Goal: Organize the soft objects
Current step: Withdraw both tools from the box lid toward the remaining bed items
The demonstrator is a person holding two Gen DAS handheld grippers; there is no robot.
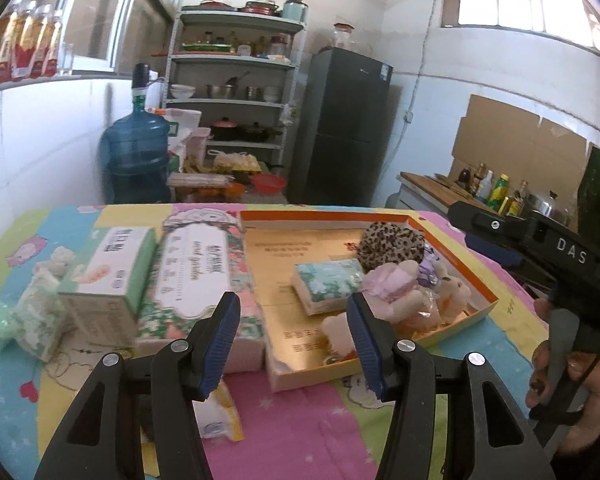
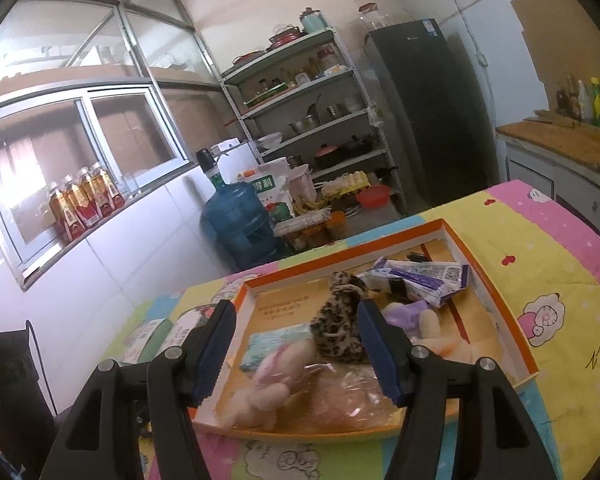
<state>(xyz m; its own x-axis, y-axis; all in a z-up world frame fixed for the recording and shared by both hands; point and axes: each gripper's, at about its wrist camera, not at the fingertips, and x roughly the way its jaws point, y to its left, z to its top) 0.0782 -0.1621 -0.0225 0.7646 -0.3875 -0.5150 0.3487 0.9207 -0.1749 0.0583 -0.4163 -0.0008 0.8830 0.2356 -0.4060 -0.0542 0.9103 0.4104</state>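
An orange-rimmed tray [image 1: 452, 248] with a gold floor lies on the patterned tablecloth. In it are a leopard-print scrunchie [image 1: 392, 246], a teal tissue pack [image 1: 326, 286] and a pink plush toy [image 1: 392, 292]. My left gripper [image 1: 292, 320] hovers open over the tray's near left edge, holding nothing. Left of the tray lie a floral tissue pack [image 1: 196, 276] and a green-white box [image 1: 108, 276]. My right gripper [image 2: 296, 344] is open above the pink plush toy [image 2: 276, 376] and the scrunchie [image 2: 340, 328]; its pads touch neither. Purple-white packets [image 2: 424, 280] lie at the tray's [image 2: 512, 320] far side.
Small green and white packs [image 1: 36, 312] sit at the table's left edge and a white-yellow pack [image 1: 220, 416] under my left finger. A hand [image 1: 572, 372] holds the other tool's handle at the right. Beyond the table stand a water jug [image 1: 138, 152], shelves [image 1: 236, 100] and a fridge [image 1: 344, 128].
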